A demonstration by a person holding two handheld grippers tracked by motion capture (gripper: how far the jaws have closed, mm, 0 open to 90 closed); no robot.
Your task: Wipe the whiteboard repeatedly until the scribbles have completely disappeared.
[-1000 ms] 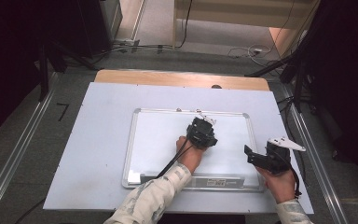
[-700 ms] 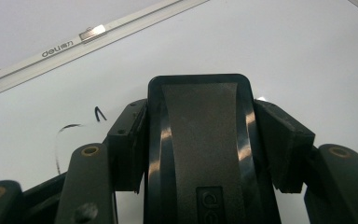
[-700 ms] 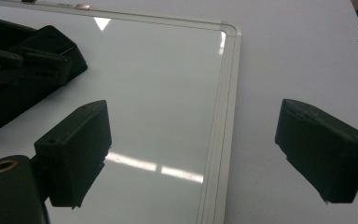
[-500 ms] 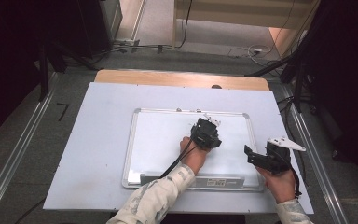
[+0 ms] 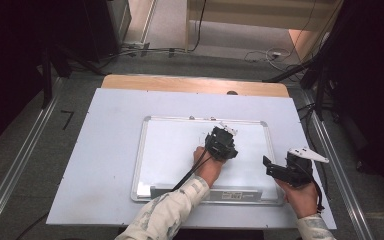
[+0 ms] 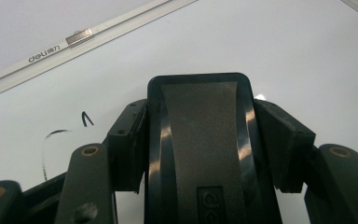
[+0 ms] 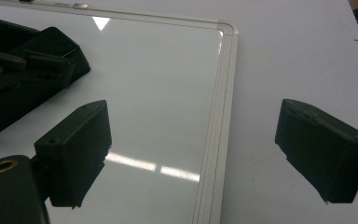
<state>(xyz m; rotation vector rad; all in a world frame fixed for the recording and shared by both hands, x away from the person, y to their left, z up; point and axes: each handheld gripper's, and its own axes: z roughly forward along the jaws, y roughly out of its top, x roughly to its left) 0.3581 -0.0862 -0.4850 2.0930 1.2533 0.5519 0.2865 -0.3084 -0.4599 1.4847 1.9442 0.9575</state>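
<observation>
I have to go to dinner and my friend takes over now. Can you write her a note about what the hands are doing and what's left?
Left gripper: shut on the black plastic block-shaped eraser, held on the white metal-framed whiteboard.
Right gripper: open, nothing between its jaws, hovering over the whiteboard's right edge.
The whiteboard lies flat on the pale table sheet.
Done: most of the board looks clean.
Left: a few thin black pen marks beside the eraser, probably to be wiped next.
</observation>
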